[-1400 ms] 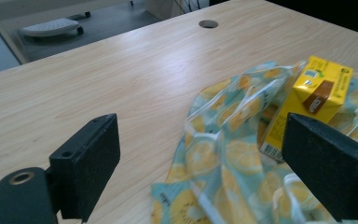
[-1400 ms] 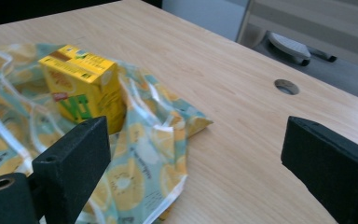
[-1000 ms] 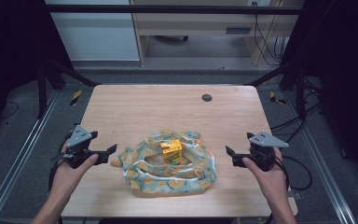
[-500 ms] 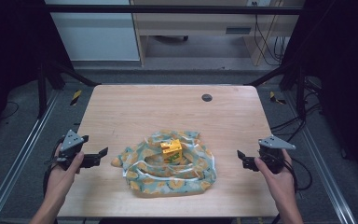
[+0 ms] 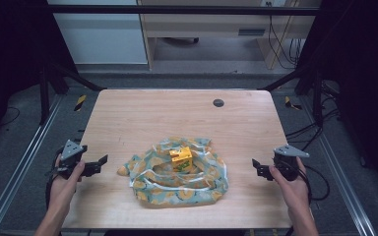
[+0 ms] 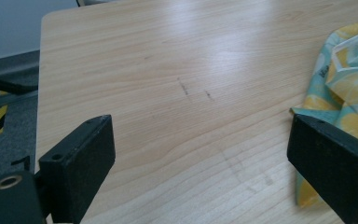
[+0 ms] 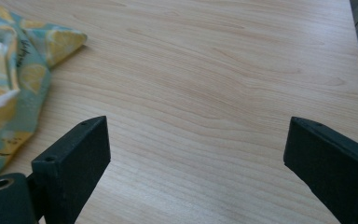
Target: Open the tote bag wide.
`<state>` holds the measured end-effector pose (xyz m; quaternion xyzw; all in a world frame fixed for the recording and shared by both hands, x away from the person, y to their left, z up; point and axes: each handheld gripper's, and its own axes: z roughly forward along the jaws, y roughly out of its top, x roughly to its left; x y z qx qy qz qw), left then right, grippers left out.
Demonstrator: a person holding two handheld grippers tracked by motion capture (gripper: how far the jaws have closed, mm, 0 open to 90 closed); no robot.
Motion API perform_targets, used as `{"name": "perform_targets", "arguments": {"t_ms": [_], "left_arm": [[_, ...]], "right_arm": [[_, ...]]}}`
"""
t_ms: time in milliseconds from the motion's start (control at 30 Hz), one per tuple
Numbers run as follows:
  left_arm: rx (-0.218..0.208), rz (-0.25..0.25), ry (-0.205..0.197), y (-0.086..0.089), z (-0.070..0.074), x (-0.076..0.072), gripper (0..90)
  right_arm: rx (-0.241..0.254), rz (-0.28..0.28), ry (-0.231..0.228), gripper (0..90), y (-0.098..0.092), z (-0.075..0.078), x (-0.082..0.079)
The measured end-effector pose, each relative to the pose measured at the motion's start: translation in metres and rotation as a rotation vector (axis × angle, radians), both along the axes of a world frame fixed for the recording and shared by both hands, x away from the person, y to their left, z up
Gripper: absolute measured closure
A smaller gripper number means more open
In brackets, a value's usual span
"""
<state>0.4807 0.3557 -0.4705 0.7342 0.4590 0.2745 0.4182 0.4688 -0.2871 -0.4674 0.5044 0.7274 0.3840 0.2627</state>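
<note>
From the high view, a crumpled cloth [image 5: 177,174] with a lemon print lies in the near middle of the tabletop [image 5: 177,115], and a small yellow box [image 5: 181,158] sits on top of it. The left hand-held gripper [image 5: 97,164] hovers at the tabletop's left edge, its jaws pointing toward the cloth and near its left corner but apart from it. The right hand-held gripper [image 5: 257,167] sits off the cloth's right side, with a strip of bare wood between them. The far half of the tabletop is open wood, apart from a small dark round spot [image 5: 218,103] near the far edge.

In the left gripper view, the jaws stand wide apart with nothing between them. Bare wood stretches ahead to the tabletop's far left corner, and the cloth [image 6: 349,88] comes in at the right, partly behind the right jaw.

In the right gripper view, the jaws also stand wide apart and hold nothing. A corner of the cloth [image 7: 18,60] lies at the upper left, clear of the jaws, and open wood runs to the edge at the right.
</note>
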Motion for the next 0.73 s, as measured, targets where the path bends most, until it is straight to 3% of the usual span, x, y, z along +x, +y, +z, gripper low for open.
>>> {"name": "perform_targets", "arguments": {"t_ms": [133,267,333,533,667,733], "left_arm": [[-0.025,0.017,0.013,0.008,-0.009,-0.003,7.2],[-0.011,0.022,0.016,0.01,-0.01,-0.008,7.2],[0.009,0.015,0.023,0.011,-0.008,-0.012,7.2],[-0.014,0.007,0.044,0.01,-0.004,-0.027,7.0],[0.029,-0.003,0.039,0.005,-0.004,-0.029,6.5],[0.002,-0.011,0.058,0.004,-0.003,-0.027,6.5]], "right_arm": [[-0.026,-0.023,-0.027,8.3,0.002,-0.013,-0.002],[-0.029,-0.017,-0.024,8.4,0.004,-0.019,-0.008],[-0.011,-0.016,-0.029,8.4,0.003,-0.022,-0.013],[0.016,-0.015,-0.042,8.4,0.001,-0.022,-0.025],[-0.026,-0.022,-0.047,8.5,0.005,-0.022,-0.026],[-0.04,-0.04,-0.065,8.5,0.005,-0.02,-0.026]]}}
